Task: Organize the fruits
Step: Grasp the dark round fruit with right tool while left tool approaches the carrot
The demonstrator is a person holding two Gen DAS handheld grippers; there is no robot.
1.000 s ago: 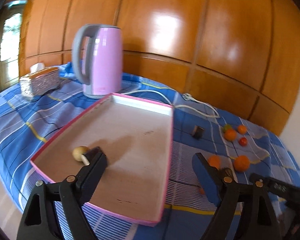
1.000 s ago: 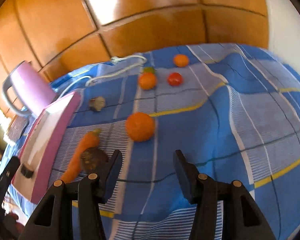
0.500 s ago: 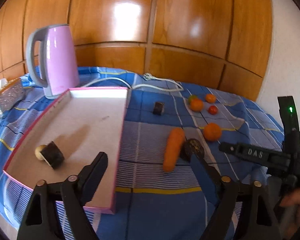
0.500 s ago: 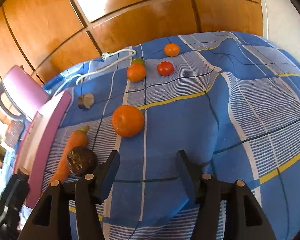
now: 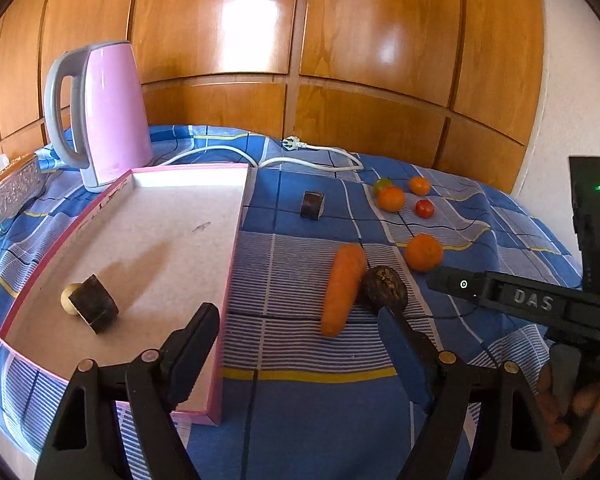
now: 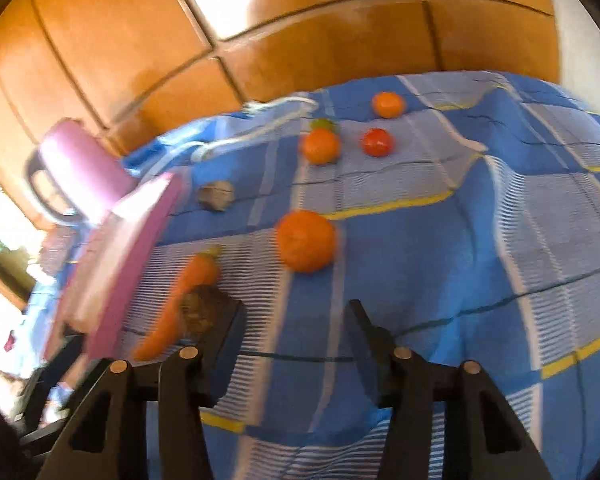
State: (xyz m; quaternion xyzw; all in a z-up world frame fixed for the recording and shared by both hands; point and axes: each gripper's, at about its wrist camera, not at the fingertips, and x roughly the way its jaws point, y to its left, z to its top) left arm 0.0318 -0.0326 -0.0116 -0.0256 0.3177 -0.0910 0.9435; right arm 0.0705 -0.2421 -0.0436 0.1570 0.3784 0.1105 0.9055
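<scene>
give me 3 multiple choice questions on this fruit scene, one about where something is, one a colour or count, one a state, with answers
1. Where does the carrot lie?
A. in the tray
B. on the cloth right of the tray, against a dark round fruit
C. behind the kettle

2. What colour is the kettle?
A. pink
B. green
C. black

3. How does the left gripper stand?
A. shut on the carrot
B. shut on an orange
C. open, holding nothing

Answers:
1 B: the carrot rests on the blue cloth beside the tray, touching the dark round fruit.
2 A: its body is pink, with a grey handle.
3 C: its fingers are spread wide with only cloth between them.
</scene>
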